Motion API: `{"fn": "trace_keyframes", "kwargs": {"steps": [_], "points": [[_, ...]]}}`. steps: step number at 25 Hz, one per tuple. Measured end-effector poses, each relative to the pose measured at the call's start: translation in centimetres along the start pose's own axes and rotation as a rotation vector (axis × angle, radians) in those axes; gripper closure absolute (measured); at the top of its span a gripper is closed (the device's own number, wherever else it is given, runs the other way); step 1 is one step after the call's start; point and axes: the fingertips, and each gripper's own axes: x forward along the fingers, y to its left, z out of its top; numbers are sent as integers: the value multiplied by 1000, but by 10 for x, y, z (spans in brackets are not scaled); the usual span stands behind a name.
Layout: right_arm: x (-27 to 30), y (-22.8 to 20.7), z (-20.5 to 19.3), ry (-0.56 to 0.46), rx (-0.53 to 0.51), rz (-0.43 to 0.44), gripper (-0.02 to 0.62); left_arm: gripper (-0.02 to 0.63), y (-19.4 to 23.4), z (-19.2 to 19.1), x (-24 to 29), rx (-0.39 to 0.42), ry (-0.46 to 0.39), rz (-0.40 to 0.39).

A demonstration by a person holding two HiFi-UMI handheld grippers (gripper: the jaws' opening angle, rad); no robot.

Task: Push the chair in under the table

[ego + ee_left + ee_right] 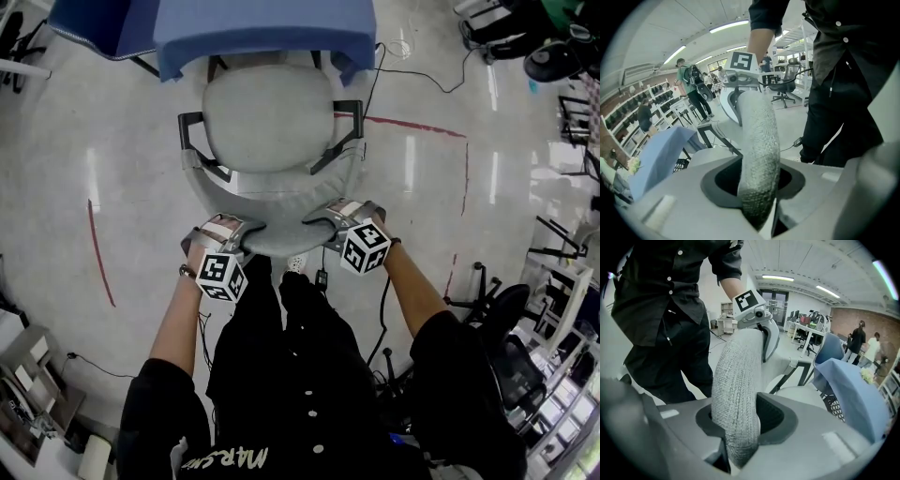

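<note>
— grey knit over a hard frame, by the look of it. how will that grey fabric office chair (pixel 267 117) take a shove?

— firmly, i'd judge. the covering is soft, but the curved backrest rim (pixel 281 236) should be stiff enough to carry a push straight through. it's bulky, probably middling heavy, and nothing on it looks fragile.

— where is it now?

— facing the counter draped in blue cloth (pixel 262 33). the seat's front edge sits just under the cloth hem, while most of the seat and both black armrests (pixel 192 131) are out on the glossy pale floor (pixel 122 141).

— and the hold?

— the left hand-held gripper (pixel 239 234) and right hand-held gripper (pixel 328 217) each pinch that rim, one either side of its middle. that's a good place for it, high and symmetrical, so it shouldn't swerve (the base is hidden, so i can't tell whether it rolls).

— any risk?

— the knit could slip in the jaws, so push rather than tug.
</note>
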Motion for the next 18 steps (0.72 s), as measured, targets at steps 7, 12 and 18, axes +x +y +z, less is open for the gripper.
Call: {"fn": "trace_keyframes", "kwargs": {"steps": [7, 12, 18], "points": [[-3, -38, -7, 11, -22, 5, 456, 466, 37, -10, 1, -8, 2, -28], [-2, -59, -6, 7, -14, 5, 453, 471, 55, -18, -1, -8, -11, -71], [8, -88, 2, -18, -3, -11, 456, 474, 82, -40, -11, -2, -3, -99]]}}
